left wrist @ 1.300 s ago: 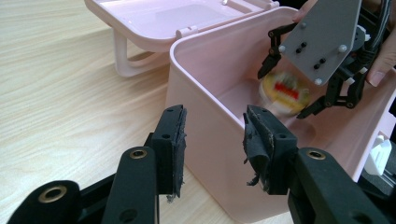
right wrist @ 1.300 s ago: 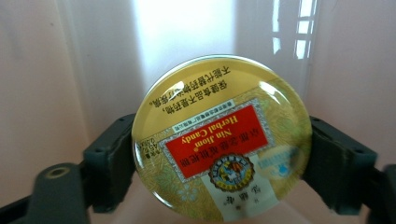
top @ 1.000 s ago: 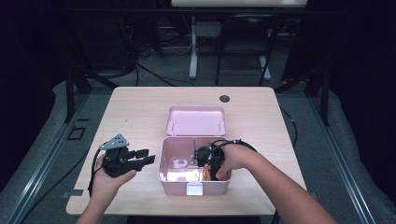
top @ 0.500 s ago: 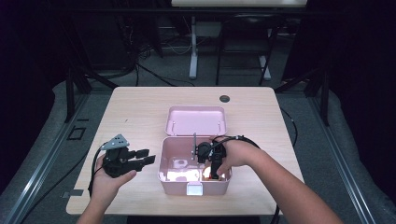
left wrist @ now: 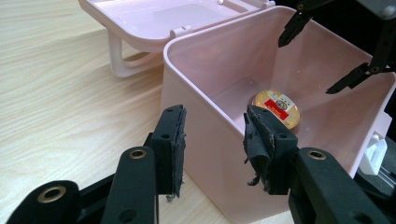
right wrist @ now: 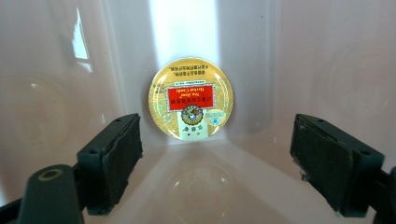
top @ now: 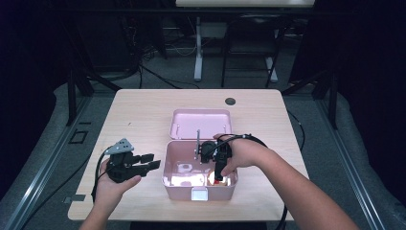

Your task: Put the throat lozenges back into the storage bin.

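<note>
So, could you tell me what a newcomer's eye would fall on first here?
Probably the pink box, open at the table's near edge with its lid laid back behind it. Next, the round gold tin with a red label on its floor, with the open right gripper reaching inside above it.

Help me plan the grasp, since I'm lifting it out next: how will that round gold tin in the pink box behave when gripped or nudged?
The round gold tin looks rigid, so it should not flex between the pads. Its glossy printed lid and low profile may let it slip. Lying flat on the smooth floor of the pink box, it would probably slide rather than roll. The right hand-held gripper is open above it.
</note>
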